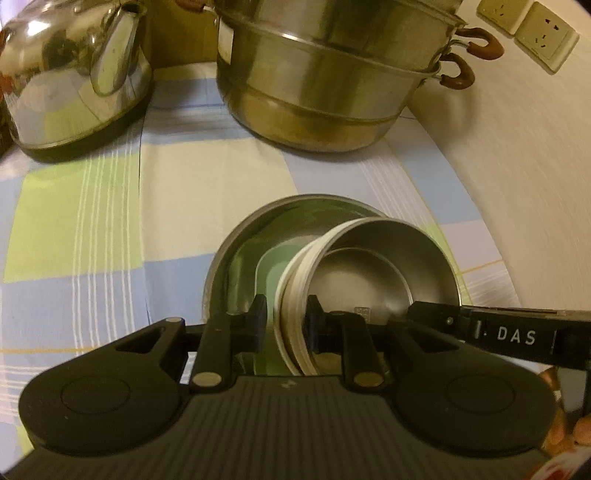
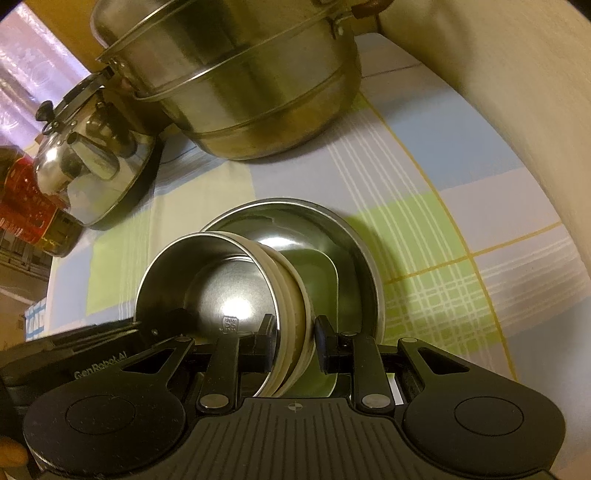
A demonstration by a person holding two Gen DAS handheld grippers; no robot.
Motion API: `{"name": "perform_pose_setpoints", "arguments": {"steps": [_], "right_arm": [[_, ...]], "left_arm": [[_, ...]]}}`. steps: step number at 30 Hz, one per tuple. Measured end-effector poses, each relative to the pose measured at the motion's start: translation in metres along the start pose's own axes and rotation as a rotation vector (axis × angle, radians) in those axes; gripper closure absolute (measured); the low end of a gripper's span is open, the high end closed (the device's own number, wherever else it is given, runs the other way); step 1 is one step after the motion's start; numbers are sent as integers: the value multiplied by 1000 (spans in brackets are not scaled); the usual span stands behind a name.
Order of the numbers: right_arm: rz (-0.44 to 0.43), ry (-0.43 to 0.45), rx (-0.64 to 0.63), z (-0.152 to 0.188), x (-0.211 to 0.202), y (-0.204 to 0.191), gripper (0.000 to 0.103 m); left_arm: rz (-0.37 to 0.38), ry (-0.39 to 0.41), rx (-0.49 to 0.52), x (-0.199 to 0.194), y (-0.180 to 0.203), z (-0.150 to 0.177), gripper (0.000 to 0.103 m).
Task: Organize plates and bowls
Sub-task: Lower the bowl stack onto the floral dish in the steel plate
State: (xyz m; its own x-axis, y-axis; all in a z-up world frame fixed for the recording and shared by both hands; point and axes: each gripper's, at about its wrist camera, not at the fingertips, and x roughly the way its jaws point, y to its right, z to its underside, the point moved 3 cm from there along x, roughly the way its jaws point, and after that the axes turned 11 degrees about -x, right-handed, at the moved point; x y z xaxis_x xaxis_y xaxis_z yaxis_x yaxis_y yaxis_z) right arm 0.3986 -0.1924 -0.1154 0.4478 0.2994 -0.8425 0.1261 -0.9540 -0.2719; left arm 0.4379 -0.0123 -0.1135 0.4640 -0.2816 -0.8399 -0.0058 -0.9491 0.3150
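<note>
A stack of white bowls with steel linings (image 1: 369,266) (image 2: 221,280) hangs tilted over a wide steel basin (image 1: 236,258) (image 2: 354,236). A pale green square plate (image 1: 269,269) (image 2: 317,269) lies in the basin. My left gripper (image 1: 286,317) is shut on the stack's left rim wall, one finger outside and one inside. My right gripper (image 2: 293,334) is shut on the opposite rim wall in the same way. The black body of each tool (image 1: 517,332) (image 2: 92,354) shows at the other view's edge. The stack's underside is hidden.
A tall steel steamer pot (image 1: 325,81) (image 2: 240,74) and a shiny kettle (image 1: 74,81) (image 2: 92,158) stand behind the basin on the checked tablecloth (image 1: 92,221). A wall with sockets (image 1: 543,33) borders the right side. A red-labelled bottle (image 2: 29,199) stands far left.
</note>
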Motion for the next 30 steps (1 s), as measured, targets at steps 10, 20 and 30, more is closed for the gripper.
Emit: {"name": "perform_pose_setpoints", "arguments": {"steps": [10, 20, 30], "right_arm": [[-44, 113, -6, 8, -19, -1, 71], [-69, 114, 80, 10, -20, 6, 91], [-112, 14, 242, 0, -16, 23, 91]], "left_arm": [[26, 47, 43, -19, -2, 5, 78], [69, 16, 39, -20, 3, 5, 93], [76, 8, 45, -22, 4, -1, 93]]}}
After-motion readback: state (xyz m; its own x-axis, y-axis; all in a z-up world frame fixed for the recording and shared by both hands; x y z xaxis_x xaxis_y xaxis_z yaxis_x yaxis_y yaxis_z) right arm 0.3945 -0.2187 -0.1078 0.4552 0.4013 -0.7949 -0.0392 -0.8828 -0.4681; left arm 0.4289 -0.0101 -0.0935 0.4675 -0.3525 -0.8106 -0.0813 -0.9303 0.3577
